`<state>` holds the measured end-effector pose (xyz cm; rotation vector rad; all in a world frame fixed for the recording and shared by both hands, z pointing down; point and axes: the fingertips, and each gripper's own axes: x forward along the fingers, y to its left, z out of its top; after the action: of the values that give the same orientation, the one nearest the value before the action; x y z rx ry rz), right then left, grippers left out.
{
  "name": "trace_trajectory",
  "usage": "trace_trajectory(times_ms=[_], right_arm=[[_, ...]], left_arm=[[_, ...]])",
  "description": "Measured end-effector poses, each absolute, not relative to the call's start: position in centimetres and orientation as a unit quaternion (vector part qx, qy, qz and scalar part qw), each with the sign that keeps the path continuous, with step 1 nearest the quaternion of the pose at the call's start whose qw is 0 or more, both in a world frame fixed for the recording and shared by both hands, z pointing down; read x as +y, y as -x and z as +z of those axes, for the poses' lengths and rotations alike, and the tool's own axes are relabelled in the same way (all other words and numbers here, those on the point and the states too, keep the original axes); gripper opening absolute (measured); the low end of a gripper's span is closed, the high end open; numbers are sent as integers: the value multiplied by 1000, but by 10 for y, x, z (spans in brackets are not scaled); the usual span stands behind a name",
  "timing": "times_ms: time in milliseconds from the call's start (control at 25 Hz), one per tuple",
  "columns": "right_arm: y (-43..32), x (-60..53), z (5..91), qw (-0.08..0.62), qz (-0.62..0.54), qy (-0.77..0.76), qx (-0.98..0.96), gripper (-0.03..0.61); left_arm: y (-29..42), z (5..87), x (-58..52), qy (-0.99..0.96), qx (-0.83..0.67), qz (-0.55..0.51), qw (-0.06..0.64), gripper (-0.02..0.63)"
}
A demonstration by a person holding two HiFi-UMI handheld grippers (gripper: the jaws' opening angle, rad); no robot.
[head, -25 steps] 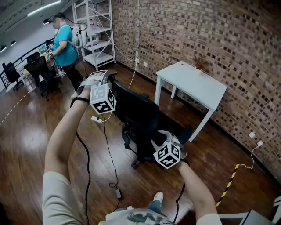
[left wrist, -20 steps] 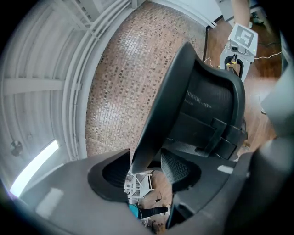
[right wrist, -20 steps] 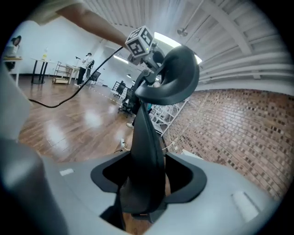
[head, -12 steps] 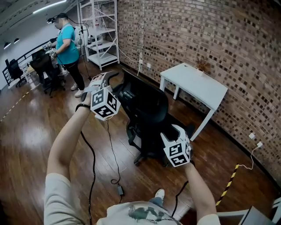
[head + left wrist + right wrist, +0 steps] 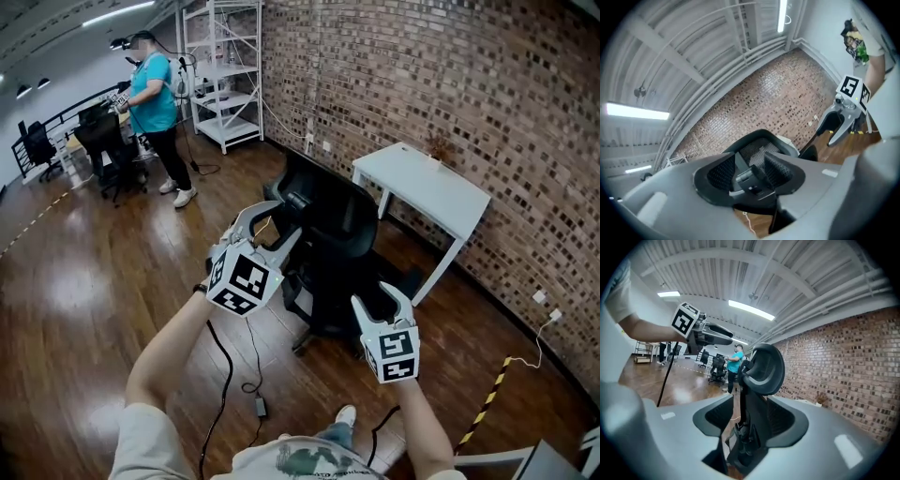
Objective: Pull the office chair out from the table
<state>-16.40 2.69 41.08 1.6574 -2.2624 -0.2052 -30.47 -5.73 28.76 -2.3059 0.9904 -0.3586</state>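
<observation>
The black office chair (image 5: 330,242) stands on the wood floor, just left of the white table (image 5: 424,185), with its back toward me. My left gripper (image 5: 267,230) hovers open beside the chair's back, apart from it. Lower down, my right gripper (image 5: 382,300) is open near the seat's edge. Both pairs of jaws have just been opening, and no pad presses on anything. In the left gripper view the mesh back (image 5: 757,147) shows beyond the left gripper (image 5: 754,171). In the right gripper view the headrest (image 5: 766,364) rises beyond the right gripper (image 5: 750,420).
A brick wall (image 5: 450,84) runs behind the table. A person in a teal shirt (image 5: 155,94) stands far left by other chairs (image 5: 103,141) and a white shelf unit (image 5: 225,75). Cables and a power adapter (image 5: 261,406) lie on the floor near my feet.
Both grippers have come off the chair and drawn back toward me, with their jaws opened. The left moved down and right from the chair's back; the right rose a little.
</observation>
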Motion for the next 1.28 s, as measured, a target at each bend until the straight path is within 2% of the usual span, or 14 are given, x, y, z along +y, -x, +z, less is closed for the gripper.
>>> trace_trajectory(times_ms=[240,560,720,800,960,1280], right_arm=[[185,74,399,125,-62,-574,-807,215],[195,140,408,76,-24,-582,-809,168],[198,154,402,59,-22,-584,-809,140],[200,159,397,43,-23,-591,-805,110],[212,169,395,10,-18,-588,-808,2],[211,172,402,22,-6,-574,-819,0]], left_arm=[[285,305,21,911,348,-46,217,202],[264,388,113,945,321,-3,55,120],[258,392,131,943,331,22,1,67],[257,389,136,943,330,36,-16,17],[252,391,148,948,312,49,-33,15],[239,406,154,948,314,30,-47,16]])
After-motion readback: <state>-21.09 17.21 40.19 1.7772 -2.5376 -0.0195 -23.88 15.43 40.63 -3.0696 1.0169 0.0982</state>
